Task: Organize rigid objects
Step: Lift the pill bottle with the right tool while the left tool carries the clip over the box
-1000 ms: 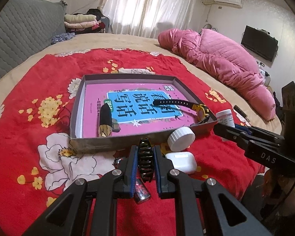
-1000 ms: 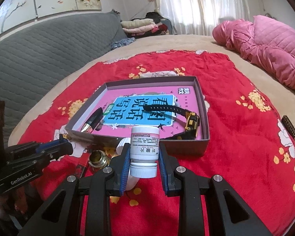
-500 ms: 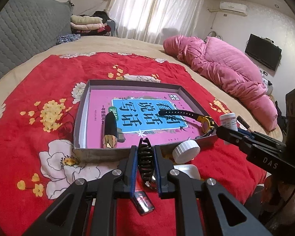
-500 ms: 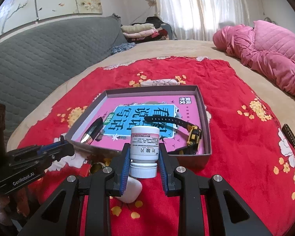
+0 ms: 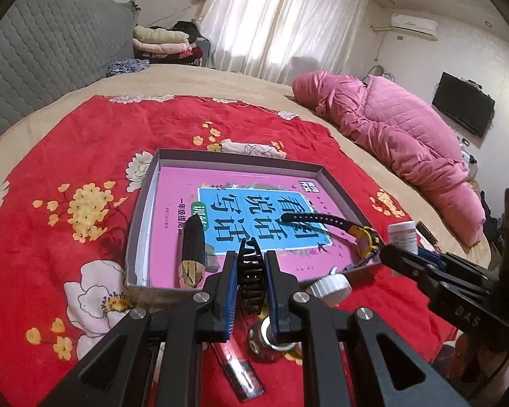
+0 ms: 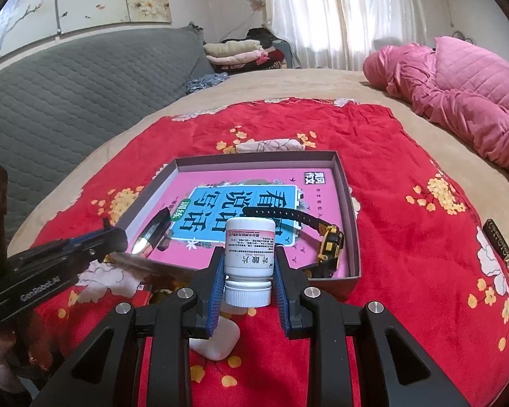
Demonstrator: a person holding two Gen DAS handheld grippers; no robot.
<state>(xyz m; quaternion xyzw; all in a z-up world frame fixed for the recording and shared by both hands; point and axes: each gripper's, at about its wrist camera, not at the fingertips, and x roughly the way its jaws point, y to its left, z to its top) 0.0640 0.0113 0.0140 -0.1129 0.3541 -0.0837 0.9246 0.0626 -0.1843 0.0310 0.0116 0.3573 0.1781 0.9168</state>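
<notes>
The bed's red floral blanket carries a shallow grey box holding a pink book and a watch. My right claw clamps an upside-down white pill bottle before the box; my left claw pinches a black hair clip.

A home bedroom: bed, curtains, wall television, folded clothes.

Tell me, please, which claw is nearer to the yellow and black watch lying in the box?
Right. The right claw, shut on the white pill bottle, hangs just beside the watch; the left claw, holding the black hair clip, is nearer the box's other side.
</notes>
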